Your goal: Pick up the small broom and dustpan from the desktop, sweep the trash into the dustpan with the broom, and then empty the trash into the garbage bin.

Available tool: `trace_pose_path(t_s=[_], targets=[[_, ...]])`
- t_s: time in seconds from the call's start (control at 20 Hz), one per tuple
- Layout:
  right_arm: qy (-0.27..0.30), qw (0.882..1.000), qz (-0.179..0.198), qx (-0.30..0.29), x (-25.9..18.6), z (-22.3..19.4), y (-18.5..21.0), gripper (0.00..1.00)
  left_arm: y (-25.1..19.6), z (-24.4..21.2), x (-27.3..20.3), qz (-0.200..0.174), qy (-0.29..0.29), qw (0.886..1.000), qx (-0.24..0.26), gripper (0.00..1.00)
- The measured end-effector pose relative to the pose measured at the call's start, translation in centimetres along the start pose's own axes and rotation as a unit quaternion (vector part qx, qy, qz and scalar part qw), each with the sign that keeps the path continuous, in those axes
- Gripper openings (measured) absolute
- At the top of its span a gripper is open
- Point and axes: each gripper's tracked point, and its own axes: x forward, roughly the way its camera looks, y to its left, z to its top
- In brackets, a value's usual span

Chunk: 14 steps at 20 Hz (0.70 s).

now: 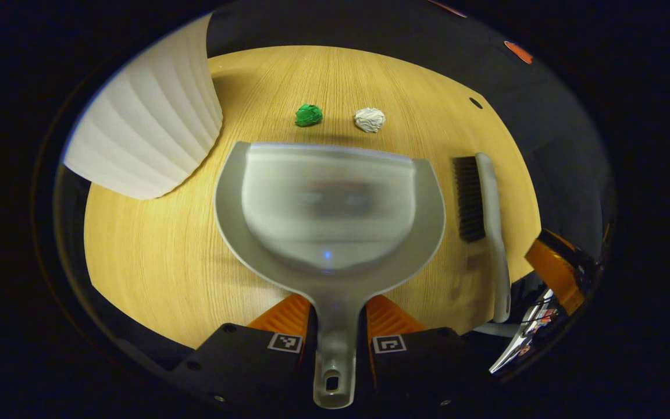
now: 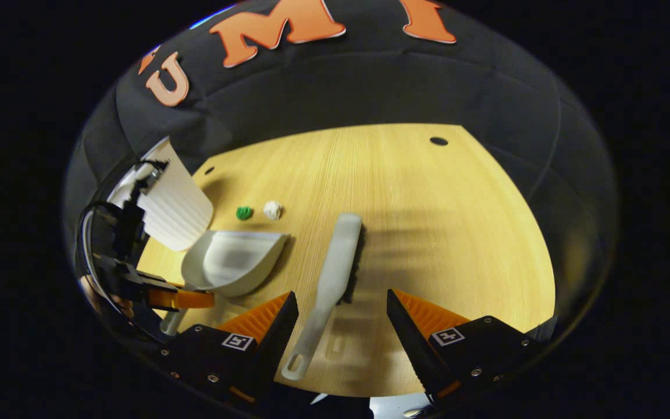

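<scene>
Left tongs (image 1: 335, 329) clamped on the dustpan (image 1: 329, 209) handle, both orange fingers pressing its sides; pan mouth faces far, toward the trash. In the right gripper view the pan (image 2: 233, 262) looks lifted a bit off the bench (image 2: 457, 233), contact with the wood unclear. Green paper ball (image 1: 309, 114) and white paper ball (image 1: 369, 120) lie side by side on the bench just beyond the pan's lip, green on the left, slightly apart from each other. White ribbed garbage bin (image 1: 149, 128) stands far left, close to the pan. Small broom (image 2: 332, 279) lies flat on the bench to the right of the pan, bristles on its right side in the right gripper view, handle end near. Right tongs (image 2: 342, 317) spread wide apart, hovering over the broom handle, which sits between the fingers with neither finger touching it.
</scene>
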Motion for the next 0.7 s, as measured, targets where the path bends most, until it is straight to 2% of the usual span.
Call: trace_pose_path(t_s=[0.2, 0.35, 0.55, 0.7], targets=[[0.09, 0.996, 0.019, 0.006, 2.5, -3.5, 2.2, 0.95, 1.2, 2.8, 1.1, 0.004, -0.032, 0.999, 0.039, 0.29], [0.12, 0.993, 0.001, -0.011, 4.4, -4.5, 2.0, 0.94, 2.2, 3.1, 0.3, 0.004, -0.056, 0.996, 0.068, 0.29], [0.129, 0.991, -0.017, -0.031, 6.5, -4.7, 1.2, 0.4, 2.5, 3.4, 0.2, -0.008, -0.057, 0.996, 0.064, 0.29], [0.121, 0.993, -0.002, -0.012, 6.5, -3.0, 0.9, 0.21, 3.1, 3.1, 0.5, -0.01, -0.056, 0.995, 0.077, 0.29]])
